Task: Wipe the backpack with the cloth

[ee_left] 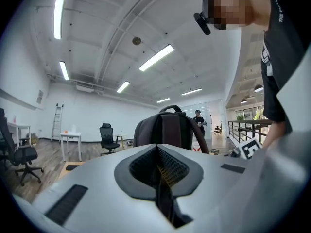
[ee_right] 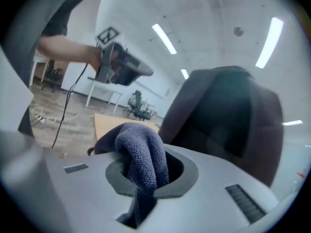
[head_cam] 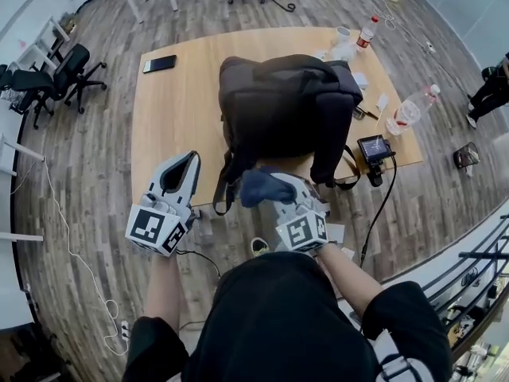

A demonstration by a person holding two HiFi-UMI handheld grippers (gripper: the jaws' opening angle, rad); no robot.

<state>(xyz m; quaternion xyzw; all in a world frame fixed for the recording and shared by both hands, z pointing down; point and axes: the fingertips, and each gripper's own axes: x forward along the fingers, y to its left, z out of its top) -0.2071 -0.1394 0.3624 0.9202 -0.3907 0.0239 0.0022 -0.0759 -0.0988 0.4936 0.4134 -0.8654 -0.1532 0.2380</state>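
Observation:
A dark backpack (head_cam: 286, 110) stands upright on the wooden table (head_cam: 171, 110), near its front edge. My right gripper (head_cam: 278, 183) is shut on a blue-grey cloth (head_cam: 258, 189), just in front of the backpack's lower front. In the right gripper view the cloth (ee_right: 141, 154) bulges out from between the jaws, with the backpack (ee_right: 228, 115) close behind it. My left gripper (head_cam: 189, 164) hovers left of the backpack at the table's front edge, shut with nothing in it. In the left gripper view its jaws meet and the backpack (ee_left: 167, 127) rises ahead.
A black phone (head_cam: 160, 64) lies at the table's far left. A bottle (head_cam: 367, 32) stands at the far right and another bottle (head_cam: 409, 111) lies on the right side. A small camera (head_cam: 374, 148) with a cable sits at the right front corner. Office chairs (head_cam: 56, 82) stand to the left.

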